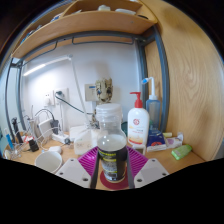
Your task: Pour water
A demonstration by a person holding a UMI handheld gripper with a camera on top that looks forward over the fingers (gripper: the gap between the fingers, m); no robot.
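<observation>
While gripped by the fingers [112, 172] | clear jar [112, 148], white lid, upright, dark label

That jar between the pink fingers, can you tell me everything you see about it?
The jar looks like clear glass with a wide, pale lid on top. Its upper part is see-through and its lower part looks dark, with a white label across the front. It stands upright between the gripper's two fingers, whose pink pads press against its sides, so it looks gripped. Whether its base rests on the table cannot be seen.
</observation>
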